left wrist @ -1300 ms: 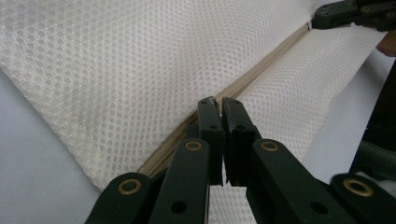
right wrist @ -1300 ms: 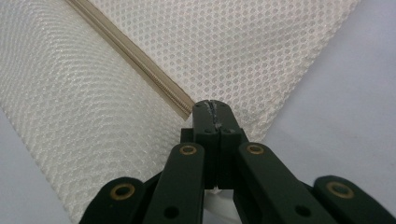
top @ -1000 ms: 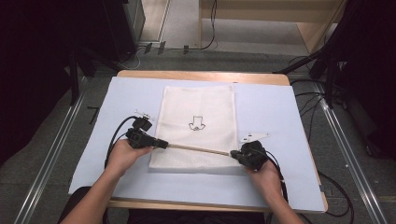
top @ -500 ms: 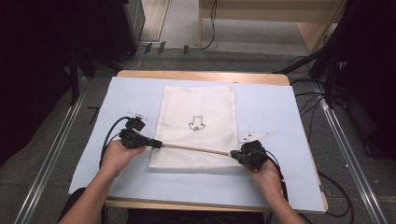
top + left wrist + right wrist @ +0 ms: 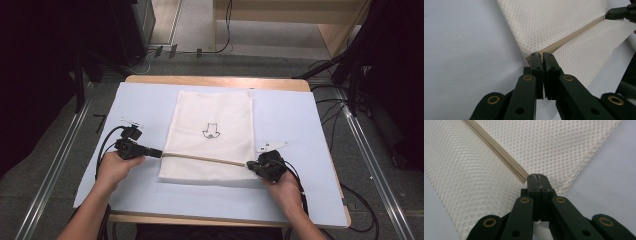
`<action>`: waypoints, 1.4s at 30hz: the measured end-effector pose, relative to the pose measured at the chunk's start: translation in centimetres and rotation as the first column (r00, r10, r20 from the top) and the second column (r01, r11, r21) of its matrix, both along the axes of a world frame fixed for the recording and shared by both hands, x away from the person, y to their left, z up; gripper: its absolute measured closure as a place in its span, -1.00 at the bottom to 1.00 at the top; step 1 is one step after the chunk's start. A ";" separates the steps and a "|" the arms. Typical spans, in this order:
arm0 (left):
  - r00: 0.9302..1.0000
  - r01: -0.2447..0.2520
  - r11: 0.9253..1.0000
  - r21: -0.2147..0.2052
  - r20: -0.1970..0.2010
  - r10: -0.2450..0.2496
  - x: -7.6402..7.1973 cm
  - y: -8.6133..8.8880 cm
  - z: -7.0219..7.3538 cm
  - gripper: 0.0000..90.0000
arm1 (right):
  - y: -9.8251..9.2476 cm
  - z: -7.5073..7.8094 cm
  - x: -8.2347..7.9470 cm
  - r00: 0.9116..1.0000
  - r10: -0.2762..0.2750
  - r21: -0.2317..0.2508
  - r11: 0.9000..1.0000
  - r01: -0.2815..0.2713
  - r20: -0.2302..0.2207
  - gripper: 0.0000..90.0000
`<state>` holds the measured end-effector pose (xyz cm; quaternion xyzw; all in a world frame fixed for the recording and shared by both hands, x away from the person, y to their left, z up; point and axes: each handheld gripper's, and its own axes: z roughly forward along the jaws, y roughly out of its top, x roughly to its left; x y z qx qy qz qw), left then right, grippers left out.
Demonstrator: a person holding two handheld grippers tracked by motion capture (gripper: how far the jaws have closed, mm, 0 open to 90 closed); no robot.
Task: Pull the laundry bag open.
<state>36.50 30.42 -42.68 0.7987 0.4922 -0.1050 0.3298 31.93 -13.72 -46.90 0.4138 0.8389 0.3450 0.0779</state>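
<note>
Both grippers pinch the ends of a tan zipper band across a white mesh laundry bag (image 5: 212,135), apparently mid-pull.
Nearest, the right gripper (image 5: 256,165) clamps the zipper's end at the bag's right edge; the left gripper (image 5: 152,152) grips the tan zipper band (image 5: 202,158) beyond the left edge, jaws nearly closed; the bag lies flat, centred on the pale blue table cover (image 5: 300,120); next likely a steady outward pull; bare cover on both sides leaves room; the wooden table's far edge (image 5: 215,80) lies well apart.
</note>
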 end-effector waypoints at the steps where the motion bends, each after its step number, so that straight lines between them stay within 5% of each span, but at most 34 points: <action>1: 1.000 0.001 1.000 0.001 0.000 -0.001 0.0 0.0 0.0 0.98 | 0.0 0.0 0.0 1.000 -0.001 0.002 1.000 0.001 0.000 1.00; 42: 0.999 0.032 0.999 -0.010 -0.033 -0.033 -0.7 0.1 -1.4 0.94 | -0.4 0.3 0.5 0.999 0.006 0.020 1.000 -0.005 -0.043 1.00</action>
